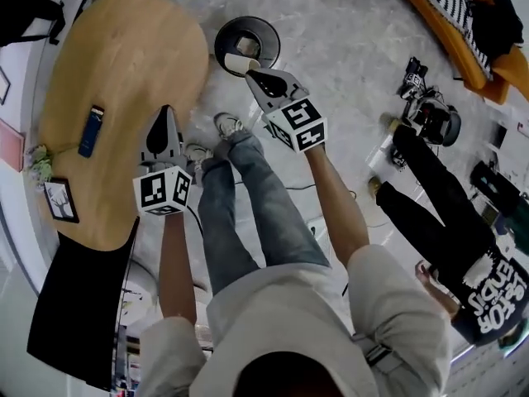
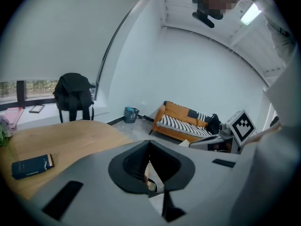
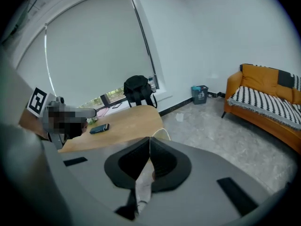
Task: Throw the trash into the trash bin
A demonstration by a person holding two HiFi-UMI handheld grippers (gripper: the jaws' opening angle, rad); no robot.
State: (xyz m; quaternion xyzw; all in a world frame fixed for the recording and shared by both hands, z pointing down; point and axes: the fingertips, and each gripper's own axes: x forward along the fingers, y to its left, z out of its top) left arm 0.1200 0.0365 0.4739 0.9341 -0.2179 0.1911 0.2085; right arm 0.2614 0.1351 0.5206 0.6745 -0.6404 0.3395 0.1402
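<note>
The black round trash bin (image 1: 246, 44) stands on the grey floor beyond the table's end, with something pale inside it. My right gripper (image 1: 250, 74) reaches to the bin's near rim and is shut on a cream paper cup (image 1: 239, 63), which hangs sideways over that rim. In the right gripper view the jaws of this gripper (image 3: 149, 139) are closed, and only a thin arc of the cup's rim (image 3: 162, 131) shows past them. My left gripper (image 1: 168, 108) hovers over the table's right edge, shut with nothing in it (image 2: 149, 142).
A wooden oval table (image 1: 124, 73) at left carries a blue flat object (image 1: 91, 131) and a small picture frame (image 1: 59, 198). A person in black (image 1: 446, 213) stands at right by camera gear (image 1: 430, 110). An orange sofa (image 3: 268, 102) lines the far wall; a backpack (image 2: 73, 95) sits behind the table.
</note>
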